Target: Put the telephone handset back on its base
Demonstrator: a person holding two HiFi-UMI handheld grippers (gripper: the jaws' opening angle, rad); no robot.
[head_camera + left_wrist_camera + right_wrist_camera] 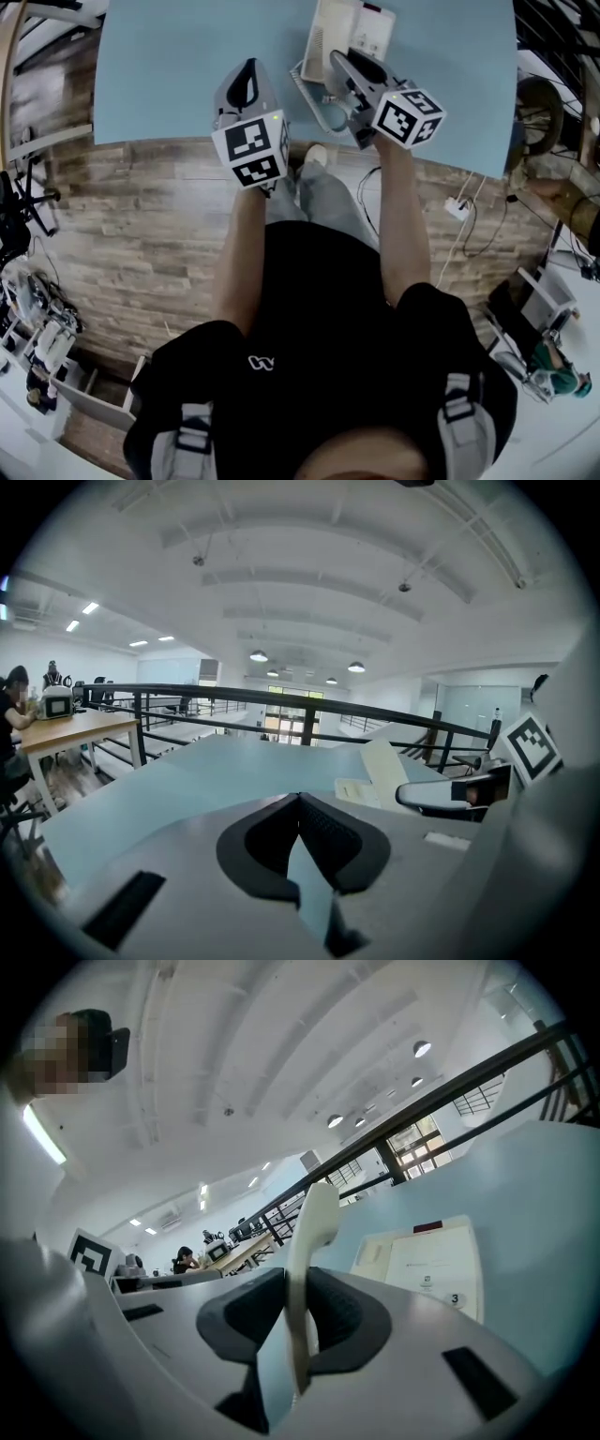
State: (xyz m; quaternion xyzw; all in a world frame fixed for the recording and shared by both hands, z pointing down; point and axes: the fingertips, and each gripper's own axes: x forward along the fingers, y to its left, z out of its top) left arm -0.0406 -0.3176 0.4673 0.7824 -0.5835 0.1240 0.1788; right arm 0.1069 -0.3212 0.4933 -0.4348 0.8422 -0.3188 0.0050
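The white telephone base (361, 33) stands on the light blue table (169, 66), near its far edge. My right gripper (349, 75) hovers just in front of the base, shut on the white handset (314, 1227), which stands up between its pads (337, 1312). In the right gripper view the base (427, 1260) lies just beyond and to the right. The left gripper view shows the handset (436, 794) off to the right, beside the base (384, 766). My left gripper (248, 75) is above the table's near edge, left of the phone. Its jaws (300, 803) meet at the tips, holding nothing.
The table's near edge runs just under both grippers, with wooden floor (141, 225) below it. Cables and a power strip (457, 208) lie on the floor at the right. A black railing (309, 705) runs beyond the table, and a person sits at a desk (66, 728) far left.
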